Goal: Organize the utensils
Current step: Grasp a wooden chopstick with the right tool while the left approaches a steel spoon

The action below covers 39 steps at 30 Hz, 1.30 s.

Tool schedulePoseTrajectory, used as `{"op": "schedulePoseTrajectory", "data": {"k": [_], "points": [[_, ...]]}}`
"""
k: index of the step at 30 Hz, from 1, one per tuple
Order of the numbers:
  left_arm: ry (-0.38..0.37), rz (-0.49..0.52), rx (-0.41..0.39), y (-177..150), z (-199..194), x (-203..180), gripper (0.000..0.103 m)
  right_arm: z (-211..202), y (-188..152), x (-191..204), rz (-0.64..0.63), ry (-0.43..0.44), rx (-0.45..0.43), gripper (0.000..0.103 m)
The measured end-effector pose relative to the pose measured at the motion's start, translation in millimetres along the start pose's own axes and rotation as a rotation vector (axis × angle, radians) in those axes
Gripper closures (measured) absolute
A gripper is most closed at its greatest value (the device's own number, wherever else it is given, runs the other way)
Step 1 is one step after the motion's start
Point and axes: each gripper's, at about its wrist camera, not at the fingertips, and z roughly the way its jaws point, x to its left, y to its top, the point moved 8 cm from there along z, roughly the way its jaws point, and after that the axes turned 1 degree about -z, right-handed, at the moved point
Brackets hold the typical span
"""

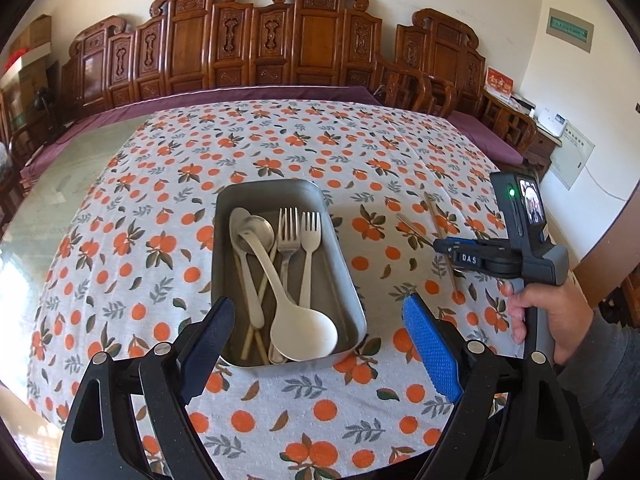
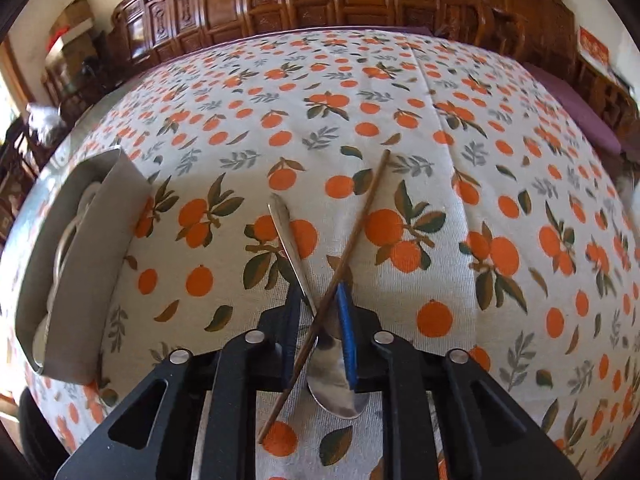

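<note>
A grey metal tray sits on the orange-print tablecloth and holds spoons, two forks and a large white ladle. My left gripper is open and empty, just in front of the tray. My right gripper is shut on a metal spoon and a brown chopstick, which cross between its fingers above the cloth. In the left wrist view the right gripper is to the right of the tray with both utensils. The tray shows at the left in the right wrist view.
The table has its tablecloth over most of it, with bare glass at the left. Carved wooden chairs and a purple cushion line the far side. A cabinet stands at the right wall.
</note>
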Motion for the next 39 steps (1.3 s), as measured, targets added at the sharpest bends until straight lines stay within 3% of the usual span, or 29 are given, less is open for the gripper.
{"op": "schedulePoseTrajectory", "data": {"k": [2, 6, 11, 18, 27, 39], "points": [[-0.002, 0.002, 0.003, -0.9, 0.5, -0.7, 0.02, -0.3, -1.1, -2.8, 0.024, 0.003, 0.007, 0.092], [-0.007, 0.004, 0.003, -2.3, 0.3, -2.9, 0.02, -1.3, -4.2, -3.1, 0.054, 0.027, 0.025, 0.096], [-0.02, 0.012, -0.001, -1.2, 0.7, -10.5, 0.02, -10.5, -9.1, 2.9, 0.057, 0.066, 0.027, 0.097], [-0.038, 0.05, 0.005, 2.2, 9.5, -40.6, 0.02, -55.1, -10.0, -8.5, 0.034, 0.112, -0.037, 0.097], [-0.068, 0.099, 0.05, 9.1, 40.1, -98.1, 0.02, -89.0, -38.1, -73.0, 0.008, 0.066, -0.067, 0.097], [-0.054, 0.169, 0.164, 10.6, 119.5, -174.7, 0.02, -88.4, -59.4, -144.6, 0.104, 0.051, -0.061, 0.097]]}}
